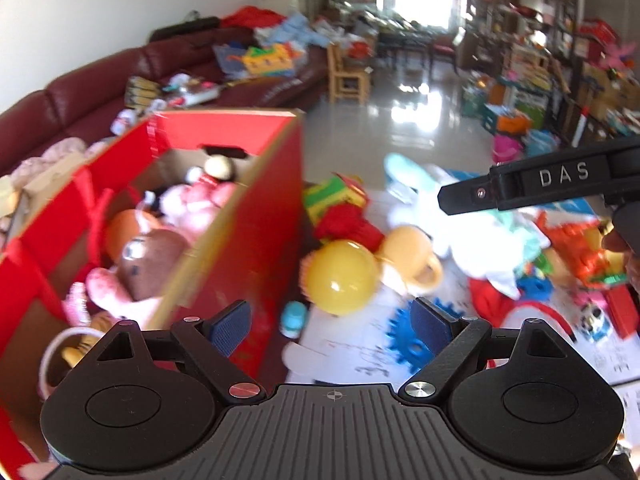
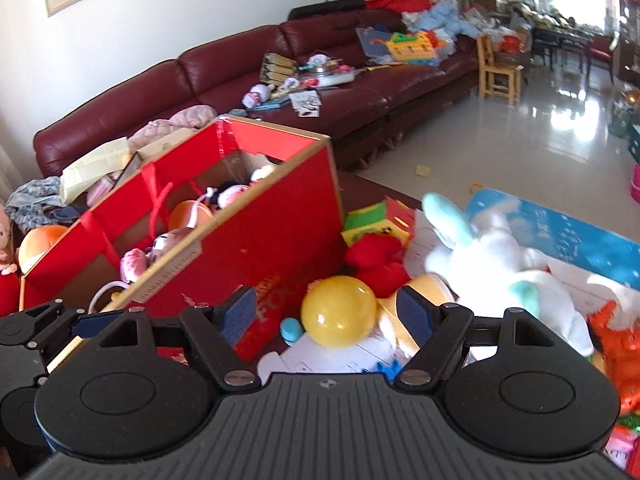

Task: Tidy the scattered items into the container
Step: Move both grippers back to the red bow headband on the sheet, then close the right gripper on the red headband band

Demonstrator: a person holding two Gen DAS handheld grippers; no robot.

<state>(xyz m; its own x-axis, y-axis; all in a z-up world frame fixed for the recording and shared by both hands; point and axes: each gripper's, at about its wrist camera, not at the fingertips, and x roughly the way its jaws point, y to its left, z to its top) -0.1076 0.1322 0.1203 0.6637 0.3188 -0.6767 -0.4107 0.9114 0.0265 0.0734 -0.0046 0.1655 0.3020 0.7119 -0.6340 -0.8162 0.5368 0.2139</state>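
Both claws, left (image 1: 330, 326) and right (image 2: 328, 314), are spread, gripping nothing. A yellow ball (image 2: 339, 311) lies beside the red box (image 2: 276, 236) of toys.

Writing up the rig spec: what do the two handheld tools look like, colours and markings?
Both match: the left tool and right tool have matte black linkage arms, silver pivot pins, round black side discs, a ribbed grey centre plate with a crosshair mark, and blue textured finger pads. One side reads "DAS" in raised letters.
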